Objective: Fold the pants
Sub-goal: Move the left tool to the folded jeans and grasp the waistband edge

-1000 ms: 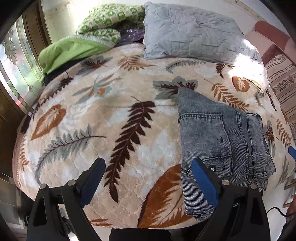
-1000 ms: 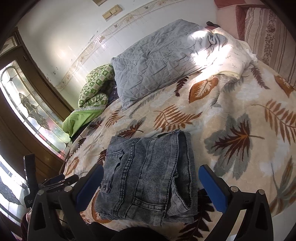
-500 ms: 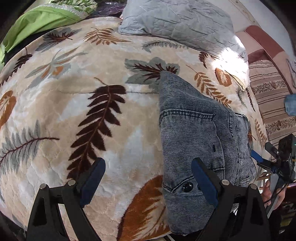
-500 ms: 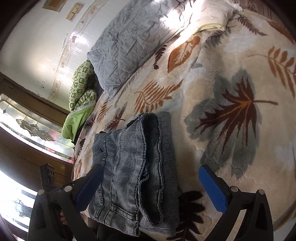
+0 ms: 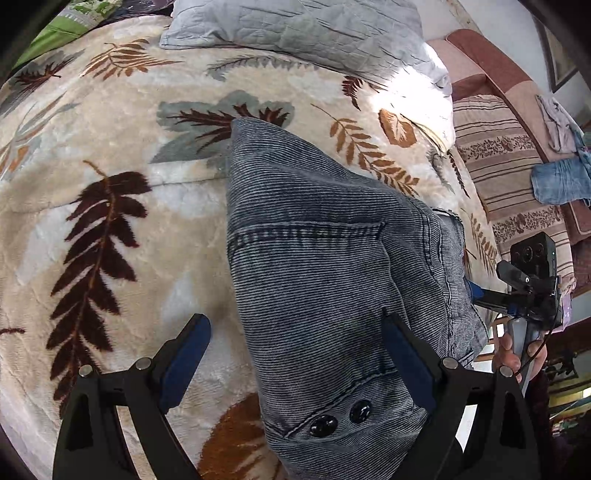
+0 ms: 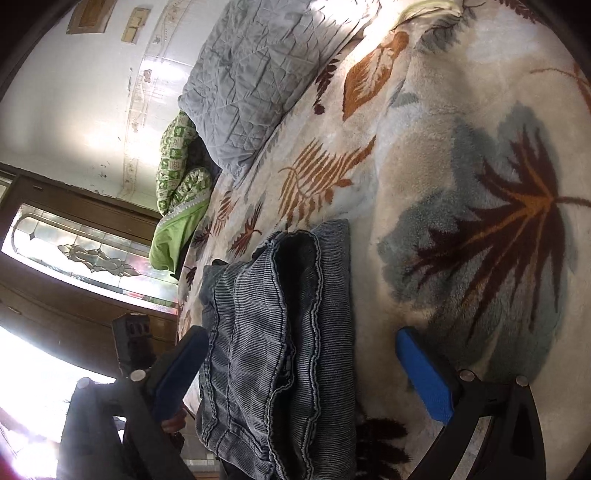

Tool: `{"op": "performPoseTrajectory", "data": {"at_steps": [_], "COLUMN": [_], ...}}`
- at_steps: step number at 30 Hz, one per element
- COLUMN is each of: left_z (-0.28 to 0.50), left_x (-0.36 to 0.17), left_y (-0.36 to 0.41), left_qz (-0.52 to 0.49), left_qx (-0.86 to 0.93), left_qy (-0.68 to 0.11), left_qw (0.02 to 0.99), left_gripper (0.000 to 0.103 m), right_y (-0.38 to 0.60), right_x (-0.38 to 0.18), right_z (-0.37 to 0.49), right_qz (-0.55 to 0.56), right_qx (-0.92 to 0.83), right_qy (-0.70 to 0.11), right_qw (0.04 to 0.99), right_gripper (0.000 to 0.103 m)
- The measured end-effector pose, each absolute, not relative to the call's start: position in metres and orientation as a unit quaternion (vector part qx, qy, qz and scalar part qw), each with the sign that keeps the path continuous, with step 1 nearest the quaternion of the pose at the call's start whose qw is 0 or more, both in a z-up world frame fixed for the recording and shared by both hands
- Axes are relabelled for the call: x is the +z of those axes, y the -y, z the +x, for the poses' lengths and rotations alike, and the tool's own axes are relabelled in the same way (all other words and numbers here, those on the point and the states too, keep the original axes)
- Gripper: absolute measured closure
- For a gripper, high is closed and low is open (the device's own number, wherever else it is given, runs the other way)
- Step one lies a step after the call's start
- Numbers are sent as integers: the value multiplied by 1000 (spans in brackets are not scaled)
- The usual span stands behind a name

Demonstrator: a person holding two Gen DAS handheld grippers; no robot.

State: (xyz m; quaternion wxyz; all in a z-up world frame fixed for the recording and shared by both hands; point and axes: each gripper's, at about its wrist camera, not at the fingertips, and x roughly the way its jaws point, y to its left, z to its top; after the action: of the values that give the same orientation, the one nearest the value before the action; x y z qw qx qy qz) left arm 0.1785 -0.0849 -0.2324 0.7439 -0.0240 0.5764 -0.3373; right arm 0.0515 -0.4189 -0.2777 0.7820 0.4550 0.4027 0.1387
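Observation:
Grey-blue corduroy pants point(image 5: 325, 266) lie folded in a compact stack on the leaf-patterned blanket point(image 5: 110, 192), near the bed's front edge. My left gripper point(image 5: 295, 354) is open, low over the stack's left edge, its right finger over the fabric by two black buttons point(image 5: 334, 419). In the right wrist view the pants point(image 6: 280, 347) show their layered hems. My right gripper point(image 6: 295, 365) is open, its fingers on either side of the stack's right edge. The right gripper also shows in the left wrist view point(image 5: 476, 291), at the stack's far side.
A grey quilted pillow point(image 5: 306, 33) and green bedding point(image 6: 177, 199) lie at the head of the bed. A striped sofa point(image 5: 509, 173) with a light blue garment point(image 5: 561, 181) stands right of the bed. A glass-panelled door point(image 6: 85, 254) is on the left.
Both grippers have moved down and closer to the folded pants, and the right one has rolled sideways. The pants have not moved. Both grippers stay open.

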Motion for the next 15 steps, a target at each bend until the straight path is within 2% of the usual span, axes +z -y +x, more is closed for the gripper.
{"op": "performPoseTrajectory", "data": {"at_steps": [4,12,15], "left_z": [176,180,181], "left_x": [-233,-236,-236], "left_y": [93,108,106], "left_qz": [-27,-37,-46], "left_qx": [-359,-362,-360], "left_qy": [-573,-574,-572], "left_qw": [737,734,736], "left_gripper": [9,9,16], "right_y": [398,367,364], "right_x": [-277,-274,-275], "right_z": [59,69,68], "right_qz": [447,415,398], "right_qx": [177,168,151], "right_qy": [-422,-433,-439], "right_qw": [768,782,791], "right_gripper": [5,6,14]}}
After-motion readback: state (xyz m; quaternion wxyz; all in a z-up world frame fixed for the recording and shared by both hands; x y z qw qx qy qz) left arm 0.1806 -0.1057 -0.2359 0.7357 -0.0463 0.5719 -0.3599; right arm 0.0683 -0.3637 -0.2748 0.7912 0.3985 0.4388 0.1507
